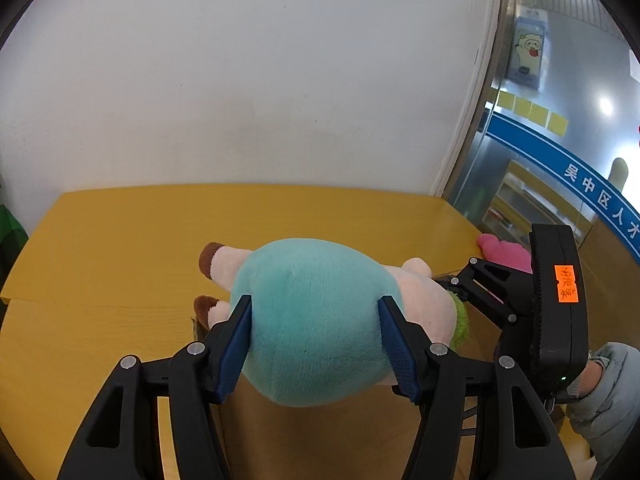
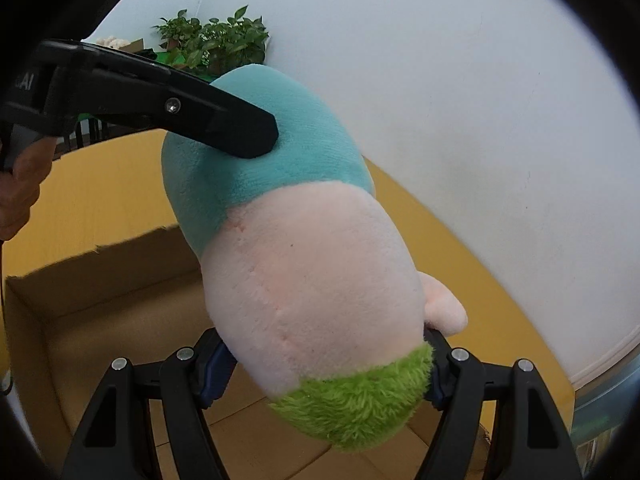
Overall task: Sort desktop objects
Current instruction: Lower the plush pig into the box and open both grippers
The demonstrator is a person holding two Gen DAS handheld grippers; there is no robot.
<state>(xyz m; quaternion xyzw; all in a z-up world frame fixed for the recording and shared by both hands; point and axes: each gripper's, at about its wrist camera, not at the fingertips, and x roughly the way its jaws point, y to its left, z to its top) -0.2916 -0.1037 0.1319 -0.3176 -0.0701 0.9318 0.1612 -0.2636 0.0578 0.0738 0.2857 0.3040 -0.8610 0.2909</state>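
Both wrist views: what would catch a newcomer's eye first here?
The big plush toy fills the middle of both views, with a teal body, pale pink head and green fuzzy hair. Both grippers clamp it: the left gripper on the teal body, the right gripper at the head end. Below it sits an open cardboard box on the yellow table, and a pink plush lies at the table's far right edge.
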